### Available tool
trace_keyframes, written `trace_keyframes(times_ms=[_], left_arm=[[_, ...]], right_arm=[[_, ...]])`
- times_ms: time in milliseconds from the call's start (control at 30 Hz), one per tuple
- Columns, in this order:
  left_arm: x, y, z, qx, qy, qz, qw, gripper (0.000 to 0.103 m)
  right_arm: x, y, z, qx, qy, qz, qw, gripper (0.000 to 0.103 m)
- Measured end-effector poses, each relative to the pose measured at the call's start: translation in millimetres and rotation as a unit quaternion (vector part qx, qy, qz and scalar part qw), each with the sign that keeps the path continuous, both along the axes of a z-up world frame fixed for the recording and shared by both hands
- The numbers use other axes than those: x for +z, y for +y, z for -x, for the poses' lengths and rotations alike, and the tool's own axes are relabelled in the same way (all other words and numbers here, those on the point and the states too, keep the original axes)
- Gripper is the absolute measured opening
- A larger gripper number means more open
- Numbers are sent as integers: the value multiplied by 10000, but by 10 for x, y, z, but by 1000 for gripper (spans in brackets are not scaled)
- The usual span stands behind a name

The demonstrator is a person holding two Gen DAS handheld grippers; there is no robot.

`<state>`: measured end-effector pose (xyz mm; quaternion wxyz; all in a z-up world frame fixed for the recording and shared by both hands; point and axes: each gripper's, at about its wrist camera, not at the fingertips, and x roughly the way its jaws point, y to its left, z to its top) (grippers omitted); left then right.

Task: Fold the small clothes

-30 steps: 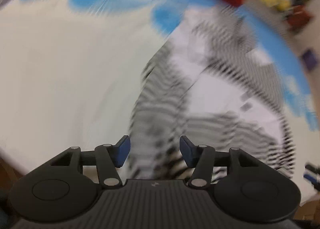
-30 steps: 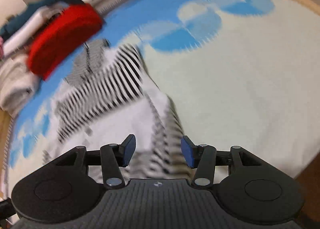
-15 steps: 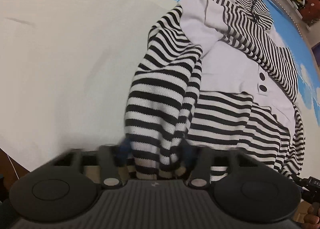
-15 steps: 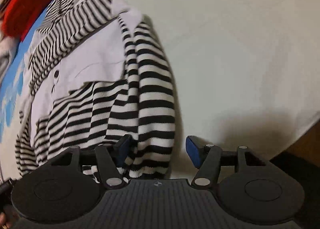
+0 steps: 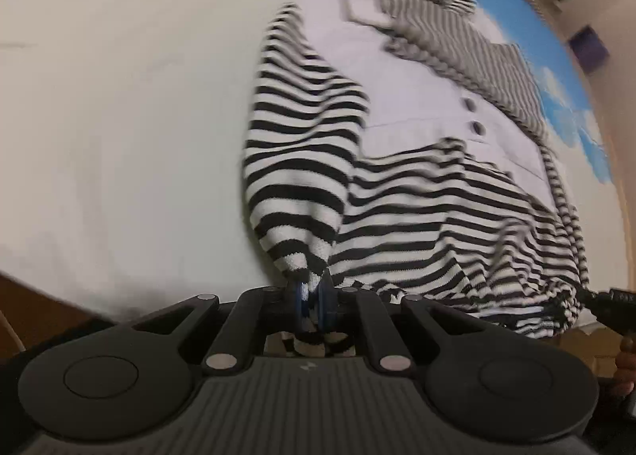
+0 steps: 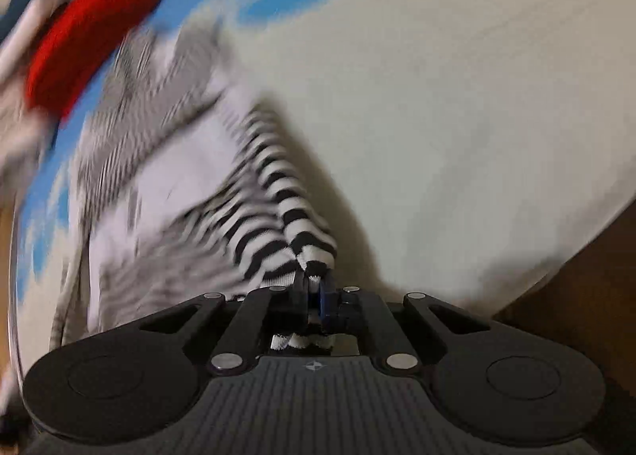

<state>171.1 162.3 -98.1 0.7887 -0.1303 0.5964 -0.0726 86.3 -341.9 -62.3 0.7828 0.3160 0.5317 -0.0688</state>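
A small black-and-white striped garment (image 5: 417, 184) with a plain white chest panel and dark buttons lies on a cream and blue bed cover (image 5: 119, 117). My left gripper (image 5: 311, 296) is shut on the striped hem of its left side, which rises in a taut fold toward the fingers. My right gripper (image 6: 312, 296) is shut on the striped hem at the garment's (image 6: 274, 212) right side. The right wrist view is blurred by motion. The tip of the right gripper shows at the right edge of the left wrist view (image 5: 612, 304).
A red folded cloth (image 6: 83, 37) lies beyond the garment, with pale clothes beside it. The bed cover's near edge drops to a brown floor (image 6: 576, 288). Toys and a purple box (image 5: 588, 45) sit off the far right of the bed.
Both grippers came down over the garment's bottom hem, closed on it, and are now lifting it; the striped cloth rises in folds toward each gripper.
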Motion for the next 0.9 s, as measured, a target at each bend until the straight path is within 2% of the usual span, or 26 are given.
trace_keyframes(times_ms=[33,67,100,200,267,300,333,400,433,467,533,567,600,633,667,700,767,900], left_arm=[[3,40,-3,-55,3,42,10000,12],[12,66,-17,-91,8,51,9999,23],[27,92,-11,-60,-23,56,10000,25],[237,122,10,81,-584,14,9983,25],[376,25,23,-246,-1053,178,9940,25],[376,-30,18,-392,-1094,276,9928,25],[331,-105,-2,-556,-1030,315,9926,25],[146,-233,-69,-740,-630,16,9953,25],[-2,-278,-102,-802,-265,-321,9959,25],[-108,-297,-116,-826,-11,-520,9952,22],[-57,-299,-148,-645,-24,-460,9969,22],[47,-301,-150,-630,-240,-381,9970,25],[171,-305,-145,-644,-534,-329,9960,33],[317,-302,-133,-619,-886,-311,9937,40],[417,-281,-103,-548,-1166,-296,9912,54],[510,-279,-102,-444,-1436,-270,9883,59],[654,-317,-159,-234,-1881,-261,9815,59],[776,-440,-315,82,-2534,-285,9669,59]], right_arm=[[-51,74,-11,179,74,-46,9998,6],[-83,151,-24,338,122,12,9994,7],[-86,206,-42,456,145,168,9987,9],[-11,233,-96,437,128,547,9975,23],[119,196,-65,301,-182,787,9963,24],[209,186,-75,304,-426,917,9944,25],[260,205,-79,363,-618,970,9927,29],[258,276,-114,645,-816,858,9909,37],[185,331,-164,886,-660,788,9907,42],[94,397,-198,1052,-421,822,9902,43],[-122,499,-238,1310,333,1181,9838,42],[-132,479,-230,1228,420,1203,9842,42],[-61,455,-227,1081,281,1110,9875,42],[78,421,-219,938,-51,1023,9903,42],[218,404,-210,859,-395,1053,9899,43],[361,398,-200,805,-727,1168,9872,44],[555,399,-238,757,-1159,1411,9803,48],[880,452,-540,629,-1490,1677,9725,48]])
